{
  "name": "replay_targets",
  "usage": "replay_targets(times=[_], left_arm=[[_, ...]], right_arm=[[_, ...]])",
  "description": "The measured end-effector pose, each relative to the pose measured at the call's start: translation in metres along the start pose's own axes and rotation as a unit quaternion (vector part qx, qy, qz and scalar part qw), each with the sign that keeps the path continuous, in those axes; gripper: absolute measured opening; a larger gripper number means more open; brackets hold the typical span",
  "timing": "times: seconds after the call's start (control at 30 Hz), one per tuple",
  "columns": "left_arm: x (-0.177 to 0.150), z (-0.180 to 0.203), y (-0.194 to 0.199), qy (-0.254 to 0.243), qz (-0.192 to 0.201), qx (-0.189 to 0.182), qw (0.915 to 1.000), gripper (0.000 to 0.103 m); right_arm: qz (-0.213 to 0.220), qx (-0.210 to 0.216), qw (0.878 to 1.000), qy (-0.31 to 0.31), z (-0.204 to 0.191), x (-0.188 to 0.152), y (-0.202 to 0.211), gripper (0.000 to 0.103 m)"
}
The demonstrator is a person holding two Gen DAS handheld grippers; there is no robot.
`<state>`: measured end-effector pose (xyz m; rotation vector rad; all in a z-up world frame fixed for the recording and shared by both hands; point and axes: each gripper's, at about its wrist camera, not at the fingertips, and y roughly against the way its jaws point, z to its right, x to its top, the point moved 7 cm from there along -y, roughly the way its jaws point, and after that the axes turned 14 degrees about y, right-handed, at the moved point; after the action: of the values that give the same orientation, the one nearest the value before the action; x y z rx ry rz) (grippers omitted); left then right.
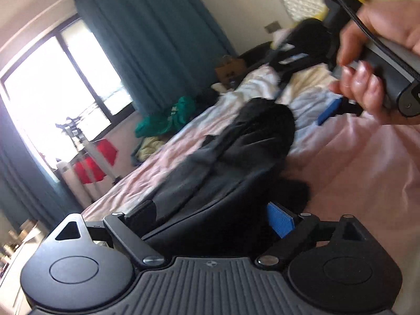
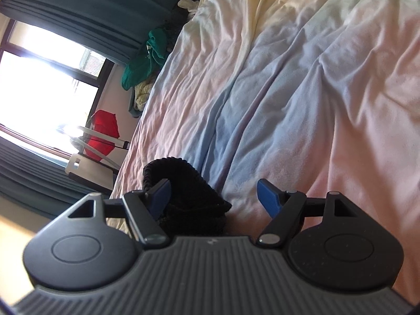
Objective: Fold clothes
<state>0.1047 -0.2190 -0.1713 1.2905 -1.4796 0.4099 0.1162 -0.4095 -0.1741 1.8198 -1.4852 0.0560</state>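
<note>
A dark grey and black garment lies crumpled along the pastel bedsheet. My left gripper stands open over its near end, the cloth lying between the wide-apart fingers. The right gripper, held by a hand, hovers past the garment's far end with a blue pad showing. In the right wrist view my right gripper is open, and a black knitted part of the garment lies between its fingers, against the left blue pad.
The bed fills most of both views, its sheet wrinkled in pink, blue and yellow. A black bag and pillows sit at the bed's far end. Green clothes and a red item on a rack lie by the window and teal curtains.
</note>
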Motion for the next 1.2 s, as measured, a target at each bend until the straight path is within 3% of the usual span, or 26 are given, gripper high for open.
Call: replay_targets(times=[0.13,0.27,0.37,0.57,0.67,0.9,1.07,1.2], left_arm=[[-0.007,-0.032,0.031,0.034,-0.001,0.049,0.9982,0.095],[-0.031,-0.07,0.044,0.116,-0.003,0.077,0.9902,0.095],[-0.045,-0.093,0.052,0.187,-0.015,0.077,0.9792,0.095],[-0.05,-0.125,0.052,0.267,-0.029,0.092,0.9587,0.097],[-0.057,-0.141,0.063,0.298,-0.034,0.105,0.9483,0.097],[-0.064,-0.173,0.078,0.359,-0.042,0.143,0.9214,0.097],[-0.072,-0.188,0.085,0.37,-0.053,0.167,0.9122,0.097],[-0.073,-0.191,0.08,0.378,-0.055,0.171,0.9083,0.097]], right_arm=[[0.007,-0.017,1.0,0.001,0.002,-0.002,0.003,0.076],[0.054,-0.085,0.994,0.044,0.006,0.008,0.015,0.075],[0.063,-0.07,0.995,0.033,0.004,0.005,0.023,0.076],[0.063,-0.026,0.996,0.053,-0.026,-0.003,0.028,0.076],[0.072,-0.012,0.997,0.033,-0.029,-0.002,0.031,0.076],[0.059,-0.009,0.997,0.054,-0.04,-0.011,0.029,0.076],[0.03,0.008,0.999,0.037,-0.042,-0.024,0.021,0.076],[-0.021,-0.014,1.0,0.01,-0.028,-0.039,0.007,0.076]])
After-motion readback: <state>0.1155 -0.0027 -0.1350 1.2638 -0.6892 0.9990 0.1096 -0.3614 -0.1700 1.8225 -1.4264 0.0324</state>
